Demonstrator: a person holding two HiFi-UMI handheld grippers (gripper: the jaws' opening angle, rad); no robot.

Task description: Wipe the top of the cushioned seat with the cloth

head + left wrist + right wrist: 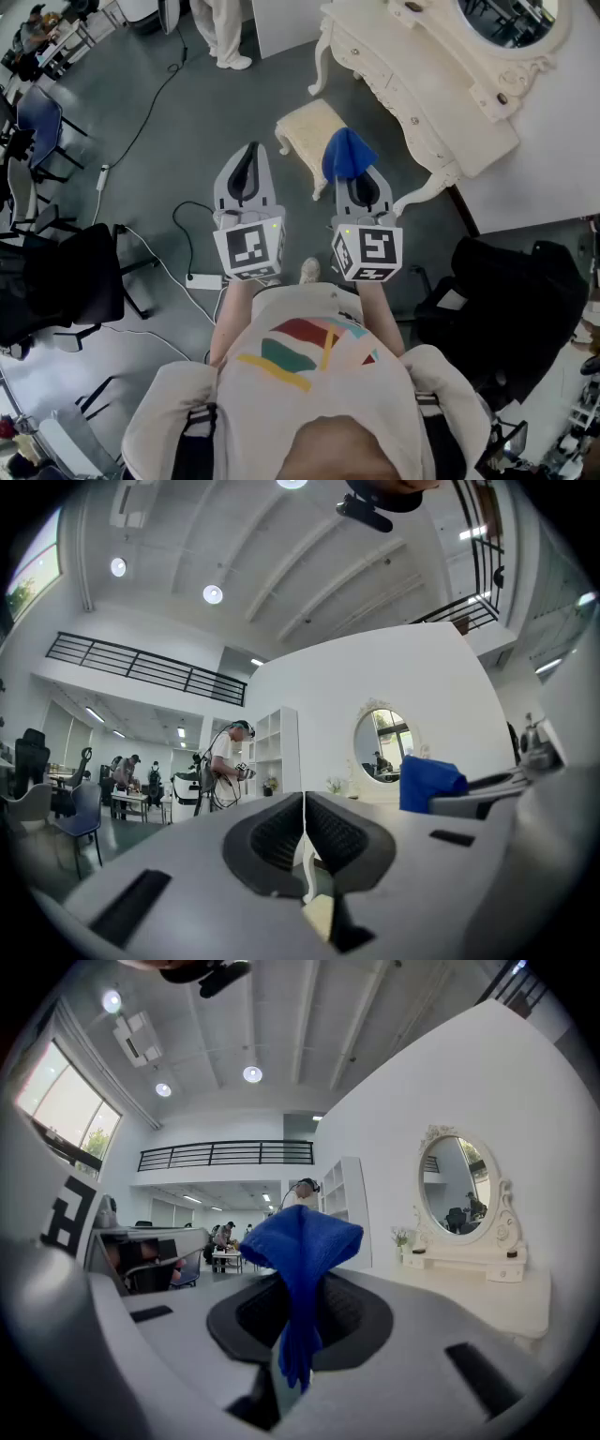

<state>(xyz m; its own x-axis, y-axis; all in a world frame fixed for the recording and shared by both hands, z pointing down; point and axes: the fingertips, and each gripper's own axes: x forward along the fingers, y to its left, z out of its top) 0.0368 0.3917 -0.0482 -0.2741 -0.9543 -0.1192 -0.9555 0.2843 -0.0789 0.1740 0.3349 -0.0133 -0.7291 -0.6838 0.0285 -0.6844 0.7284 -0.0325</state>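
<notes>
- Cream dressing table [412, 70] stands at the upper right;
- cushioned seat [305, 129], a cream stool, sits on the grey floor [187, 122] just beside it, ahead of both grippers;
- left gripper [250, 152]: jaws pressed together, nothing between;
- right gripper [356, 176] pinches the blue cloth [347, 153], bunched by the seat's near corner.

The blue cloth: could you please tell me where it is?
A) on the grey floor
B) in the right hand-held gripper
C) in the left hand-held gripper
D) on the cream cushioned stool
B: the blue cloth is clamped in the shut jaws of the right hand-held gripper, bunched above them.
</notes>
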